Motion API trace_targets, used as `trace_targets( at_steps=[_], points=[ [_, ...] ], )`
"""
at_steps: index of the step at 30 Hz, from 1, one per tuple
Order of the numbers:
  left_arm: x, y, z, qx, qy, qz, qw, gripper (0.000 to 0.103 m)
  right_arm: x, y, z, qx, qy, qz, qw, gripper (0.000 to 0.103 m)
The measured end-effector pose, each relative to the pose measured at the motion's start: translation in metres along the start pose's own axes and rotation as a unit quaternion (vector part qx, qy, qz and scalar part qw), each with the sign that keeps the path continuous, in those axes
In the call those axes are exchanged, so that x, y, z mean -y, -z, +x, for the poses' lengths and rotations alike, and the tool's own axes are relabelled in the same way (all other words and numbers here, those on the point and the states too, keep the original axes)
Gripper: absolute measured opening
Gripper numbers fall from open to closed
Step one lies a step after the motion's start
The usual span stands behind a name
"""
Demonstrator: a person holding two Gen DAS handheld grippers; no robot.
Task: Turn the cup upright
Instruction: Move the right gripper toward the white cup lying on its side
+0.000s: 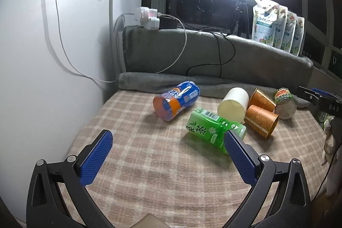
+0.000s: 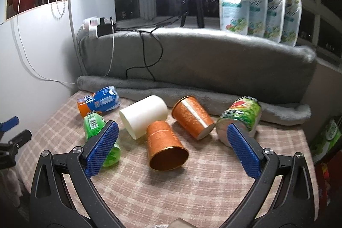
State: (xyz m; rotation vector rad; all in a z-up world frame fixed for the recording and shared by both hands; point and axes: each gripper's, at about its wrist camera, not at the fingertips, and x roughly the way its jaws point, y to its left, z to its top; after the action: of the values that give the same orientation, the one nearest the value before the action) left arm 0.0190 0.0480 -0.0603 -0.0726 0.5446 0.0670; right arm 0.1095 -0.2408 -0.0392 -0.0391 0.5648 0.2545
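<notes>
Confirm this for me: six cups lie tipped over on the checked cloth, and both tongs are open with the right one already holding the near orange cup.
Wrong on the grip. In the right wrist view, the right tongs stand open and empty above the near orange cup, holding nothing. The rest stands.

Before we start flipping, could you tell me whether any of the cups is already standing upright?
No, the white cup and both orange cups lie on their sides.
</notes>
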Motion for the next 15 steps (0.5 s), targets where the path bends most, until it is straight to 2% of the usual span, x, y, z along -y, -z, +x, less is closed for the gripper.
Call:
trace_targets(
  at_steps=[3, 6, 9, 12, 15],
  points=[
    [-0.003, 0.001, 0.003, -0.003, 0.000, -0.003, 1.0000, 0.103, 0.001, -0.008, 0.015, -0.023, -0.027, 0.010, 0.999, 0.103],
    [-0.004, 0.002, 0.004, -0.006, 0.001, -0.005, 1.0000, 0.103, 0.000, -0.020, 0.033, -0.039, -0.030, -0.006, 0.999, 0.102],
    [-0.006, 0.002, 0.004, -0.005, 0.000, -0.003, 1.0000, 0.103, 0.003, -0.035, 0.056, -0.082, -0.053, -0.001, 0.995, 0.097],
    [-0.010, 0.003, 0.006, -0.008, -0.001, -0.009, 0.9999, 0.103, 0.008, -0.044, 0.079, -0.130, -0.084, 0.037, 0.987, 0.094],
    [-0.013, 0.004, 0.009, -0.011, -0.001, -0.015, 0.9998, 0.103, 0.010, -0.048, 0.104, -0.180, -0.107, 0.088, 0.974, 0.089]
  ],
)
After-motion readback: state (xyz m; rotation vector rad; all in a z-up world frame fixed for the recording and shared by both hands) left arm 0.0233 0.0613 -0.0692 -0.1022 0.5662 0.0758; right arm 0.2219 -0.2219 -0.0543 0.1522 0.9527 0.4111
